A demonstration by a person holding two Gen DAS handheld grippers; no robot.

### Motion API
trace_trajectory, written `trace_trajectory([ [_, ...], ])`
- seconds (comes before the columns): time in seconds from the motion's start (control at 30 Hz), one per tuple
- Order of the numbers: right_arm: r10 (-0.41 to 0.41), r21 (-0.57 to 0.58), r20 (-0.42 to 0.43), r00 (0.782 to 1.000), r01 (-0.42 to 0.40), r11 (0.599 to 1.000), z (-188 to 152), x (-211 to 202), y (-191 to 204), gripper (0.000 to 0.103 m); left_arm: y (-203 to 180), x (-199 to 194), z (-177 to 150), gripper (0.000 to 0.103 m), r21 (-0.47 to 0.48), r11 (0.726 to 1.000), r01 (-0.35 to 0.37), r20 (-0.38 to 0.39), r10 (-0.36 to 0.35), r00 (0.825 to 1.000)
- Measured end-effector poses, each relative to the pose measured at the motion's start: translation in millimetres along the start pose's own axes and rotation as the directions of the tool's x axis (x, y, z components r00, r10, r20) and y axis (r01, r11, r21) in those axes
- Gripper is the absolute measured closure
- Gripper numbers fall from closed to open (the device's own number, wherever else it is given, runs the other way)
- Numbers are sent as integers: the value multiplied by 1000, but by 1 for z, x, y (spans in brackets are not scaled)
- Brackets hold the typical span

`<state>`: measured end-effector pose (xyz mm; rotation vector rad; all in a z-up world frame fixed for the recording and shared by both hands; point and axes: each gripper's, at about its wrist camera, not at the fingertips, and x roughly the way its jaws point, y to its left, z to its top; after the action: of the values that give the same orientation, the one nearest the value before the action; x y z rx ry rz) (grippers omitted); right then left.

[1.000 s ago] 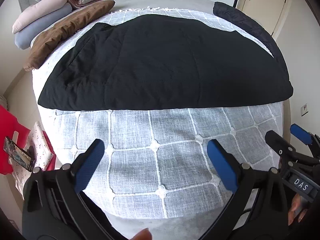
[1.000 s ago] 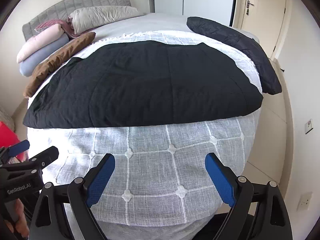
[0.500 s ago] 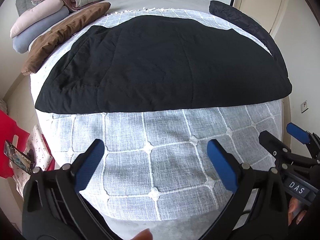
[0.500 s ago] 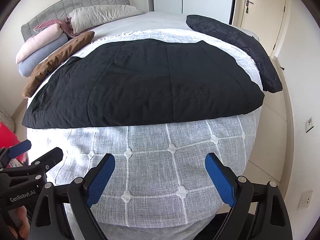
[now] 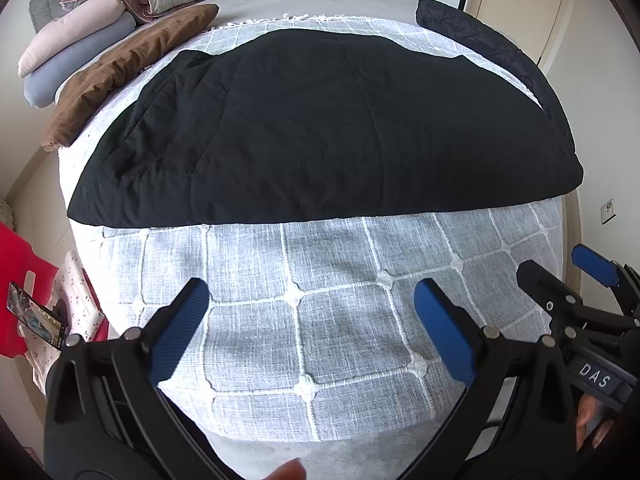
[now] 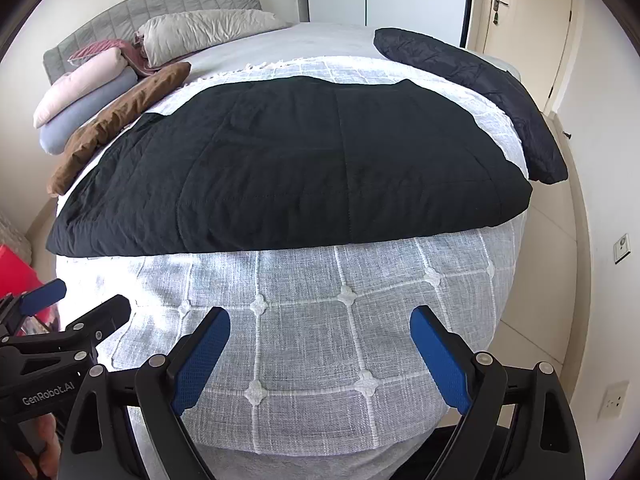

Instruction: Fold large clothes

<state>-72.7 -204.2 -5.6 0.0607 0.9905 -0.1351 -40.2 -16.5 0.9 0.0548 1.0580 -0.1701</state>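
Black quilt (image 5: 328,128) spread flat across the middle of the frame on the bed (image 5: 320,312), near edge easy to reach, with left gripper (image 5: 312,332) and right gripper (image 6: 320,352) low in the frame, jaws wide open, holding nothing.

Black quilt (image 6: 288,168) flat on white bedspread (image 6: 320,340); right gripper (image 6: 320,354) wide apart, empty, above bedspread; left gripper (image 6: 76,304) at left edge.

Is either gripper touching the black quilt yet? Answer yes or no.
No: the left gripper and right gripper hang open over the white bedspread, short of the black quilt.
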Motion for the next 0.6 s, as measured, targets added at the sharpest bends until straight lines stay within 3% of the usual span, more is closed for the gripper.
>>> trace_trajectory([
  [0.6,2,-3,0,1000,-2,1000,0,-1,1,10,0,1,-1,1,0,1000,0,-2,0,1000],
])
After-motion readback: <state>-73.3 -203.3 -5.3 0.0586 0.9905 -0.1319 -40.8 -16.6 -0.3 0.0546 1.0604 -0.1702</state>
